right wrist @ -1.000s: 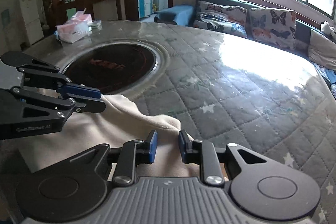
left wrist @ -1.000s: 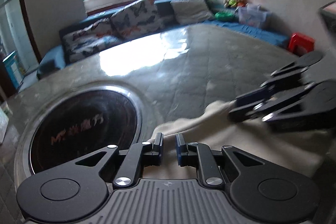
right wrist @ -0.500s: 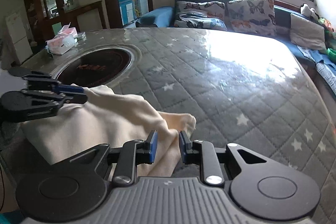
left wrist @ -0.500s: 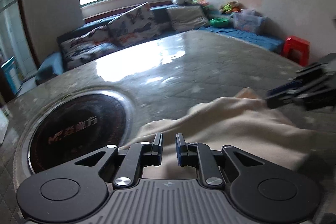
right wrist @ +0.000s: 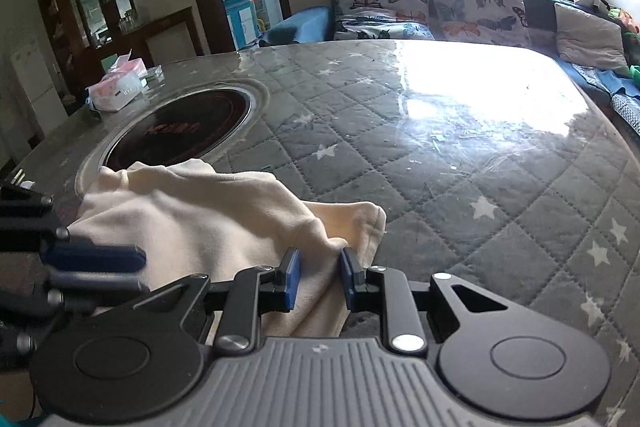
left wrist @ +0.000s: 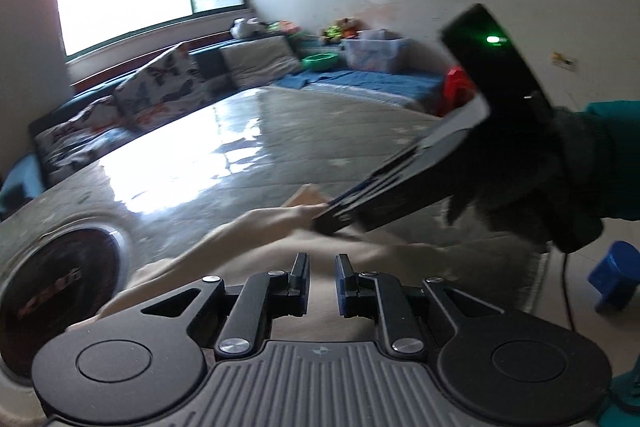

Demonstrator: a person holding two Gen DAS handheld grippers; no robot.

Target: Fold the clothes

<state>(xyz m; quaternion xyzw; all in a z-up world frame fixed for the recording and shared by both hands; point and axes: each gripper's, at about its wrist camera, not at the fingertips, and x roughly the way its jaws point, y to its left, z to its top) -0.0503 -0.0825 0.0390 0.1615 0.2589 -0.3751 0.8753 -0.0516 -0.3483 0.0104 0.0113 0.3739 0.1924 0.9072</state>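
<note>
A cream garment [right wrist: 208, 211] lies bunched on the quilted grey table [right wrist: 460, 163], near its front edge. My right gripper [right wrist: 318, 269] has its jaws narrowly apart with a fold of the cream cloth between them. It also shows from the side in the left wrist view [left wrist: 340, 215], its tips at the cloth's far edge. My left gripper [left wrist: 322, 277] hovers over the cream garment [left wrist: 248, 231] with a narrow gap between the jaws; whether cloth is pinched there is unclear. The left gripper's blue pad [right wrist: 92, 257] shows at the left of the right wrist view.
A round black induction hob [right wrist: 180, 131] is set into the table just beyond the garment. A tissue pack [right wrist: 118, 89] sits at the table's far left. A sofa with butterfly cushions [right wrist: 440, 11] runs behind. A blue stool [left wrist: 614, 277] stands on the floor.
Both grippers have drawn back toward the table's front edge, pulling the cream garment along. The right gripper has tilted and now looms close in the left wrist view.
</note>
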